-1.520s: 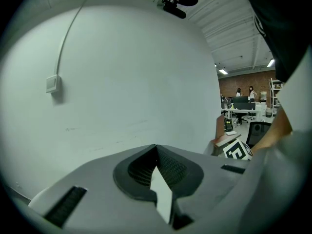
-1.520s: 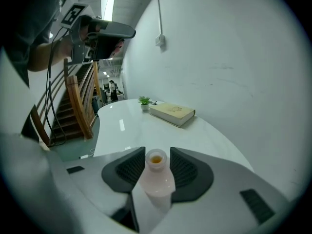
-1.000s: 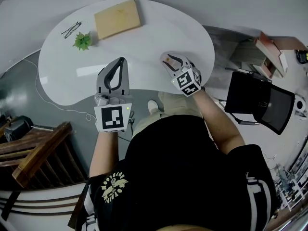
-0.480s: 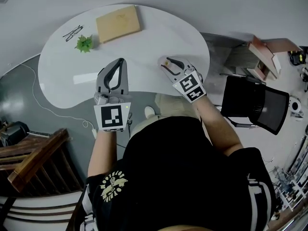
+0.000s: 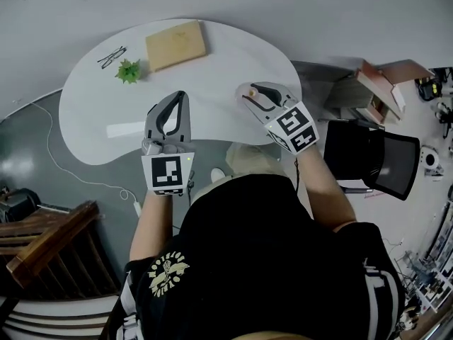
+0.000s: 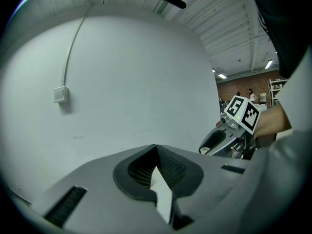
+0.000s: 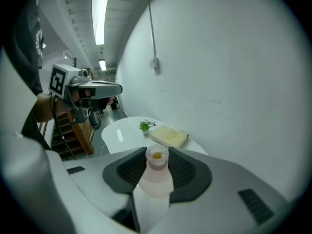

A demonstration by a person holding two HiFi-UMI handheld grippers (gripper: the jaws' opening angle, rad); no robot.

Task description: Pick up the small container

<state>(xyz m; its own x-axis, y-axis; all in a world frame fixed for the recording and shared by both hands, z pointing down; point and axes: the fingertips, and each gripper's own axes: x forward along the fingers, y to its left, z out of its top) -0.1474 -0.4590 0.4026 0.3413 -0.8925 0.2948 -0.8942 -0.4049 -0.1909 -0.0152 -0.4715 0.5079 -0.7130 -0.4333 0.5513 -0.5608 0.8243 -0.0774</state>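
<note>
The small container [image 7: 157, 173], a translucent pinkish pot with something orange at its top, sits upright between the dark pads of my right gripper [image 7: 157, 156], which is shut on it and holds it up in the air. In the head view the right gripper [image 5: 253, 93] hovers over the right part of the white table [image 5: 219, 76] with the small container [image 5: 252, 91] at its tips. My left gripper [image 5: 180, 99] hangs over the table's near edge. Its jaws meet at the tips in the left gripper view [image 6: 156, 147], with nothing between them.
On the far side of the table lie a tan book [image 5: 175, 44], a small green plant [image 5: 129, 70] and a pair of glasses [image 5: 112, 57]. A black chair [image 5: 375, 158] stands to the right, a wooden chair [image 5: 49, 239] to the left, and a white cable [image 5: 71, 172] lies on the floor.
The right gripper with the container has drifted a little to the right and looks slightly higher. The left gripper has hardly moved. The head view has shifted a bit.
</note>
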